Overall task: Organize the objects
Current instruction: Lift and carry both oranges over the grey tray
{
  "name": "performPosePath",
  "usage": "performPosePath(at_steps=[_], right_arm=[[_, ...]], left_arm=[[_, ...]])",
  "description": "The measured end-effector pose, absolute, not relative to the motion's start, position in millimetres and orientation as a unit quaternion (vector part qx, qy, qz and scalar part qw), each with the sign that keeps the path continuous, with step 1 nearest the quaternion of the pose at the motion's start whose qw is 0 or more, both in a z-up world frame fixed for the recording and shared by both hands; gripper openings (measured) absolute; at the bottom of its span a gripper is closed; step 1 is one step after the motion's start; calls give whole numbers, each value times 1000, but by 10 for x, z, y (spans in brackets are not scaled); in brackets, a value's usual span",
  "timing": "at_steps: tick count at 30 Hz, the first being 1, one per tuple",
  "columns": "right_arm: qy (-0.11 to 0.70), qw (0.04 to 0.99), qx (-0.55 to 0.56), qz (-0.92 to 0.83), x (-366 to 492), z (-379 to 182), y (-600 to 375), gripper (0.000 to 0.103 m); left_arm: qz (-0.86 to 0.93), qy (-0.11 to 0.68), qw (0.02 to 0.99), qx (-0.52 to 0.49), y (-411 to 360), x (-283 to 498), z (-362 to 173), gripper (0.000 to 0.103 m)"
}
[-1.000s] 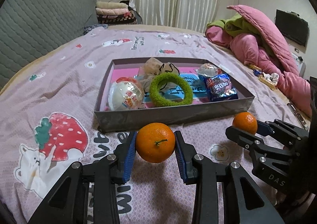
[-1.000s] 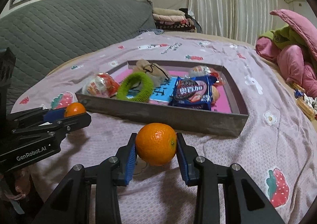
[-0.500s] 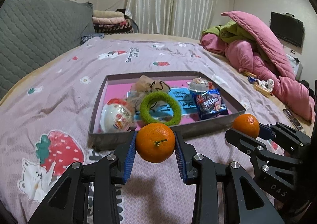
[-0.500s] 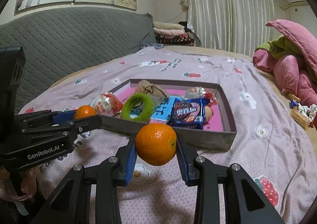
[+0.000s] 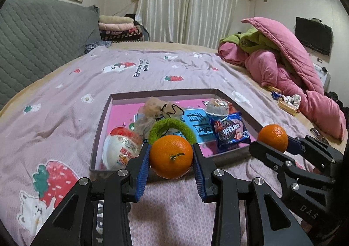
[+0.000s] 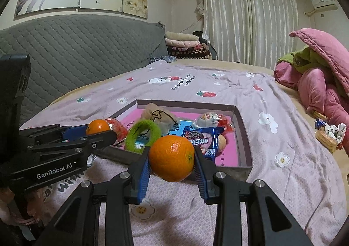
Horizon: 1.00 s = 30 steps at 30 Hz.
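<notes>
Fingers (image 5: 142, 169) of the left gripper (image 5: 171, 168) press both sides of an orange (image 5: 171, 156); jaws part-open, filled by the fruit. Right gripper (image 6: 171, 169) likewise clamps a second orange (image 6: 171, 158) between its blue pads. Both fruits are held in the air, just short of the box's near wall.

Bed (image 5: 65, 97): lilac strawberry-print sheet, pink quilt (image 5: 288, 67) heaped at far right.

Box (image 5: 99, 137): shallow, grey wall, pink floor, on the sheet.

Contents, larger first: blue snack packet (image 5: 231, 132); white-and-red egg pack (image 5: 122, 148) (near-left corner); green fuzzy ring (image 5: 172, 126); beige drawstring pouch (image 5: 157, 108); small clear-wrapped item (image 5: 218, 106), label unreadable.
</notes>
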State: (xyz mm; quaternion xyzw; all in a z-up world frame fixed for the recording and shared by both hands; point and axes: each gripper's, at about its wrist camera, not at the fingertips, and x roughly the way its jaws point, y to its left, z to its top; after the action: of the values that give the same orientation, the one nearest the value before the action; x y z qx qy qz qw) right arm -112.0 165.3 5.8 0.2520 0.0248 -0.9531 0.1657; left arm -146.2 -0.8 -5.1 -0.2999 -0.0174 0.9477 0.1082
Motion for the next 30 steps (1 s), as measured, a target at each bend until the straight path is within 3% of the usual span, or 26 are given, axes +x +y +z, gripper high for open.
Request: performPosePath(at_steps=[30], right_arm=[[45, 154, 267, -950, -1669, -35, 1579, 37]], left_arm=[[948, -6, 107, -300, 48, -1919, -141, 38]])
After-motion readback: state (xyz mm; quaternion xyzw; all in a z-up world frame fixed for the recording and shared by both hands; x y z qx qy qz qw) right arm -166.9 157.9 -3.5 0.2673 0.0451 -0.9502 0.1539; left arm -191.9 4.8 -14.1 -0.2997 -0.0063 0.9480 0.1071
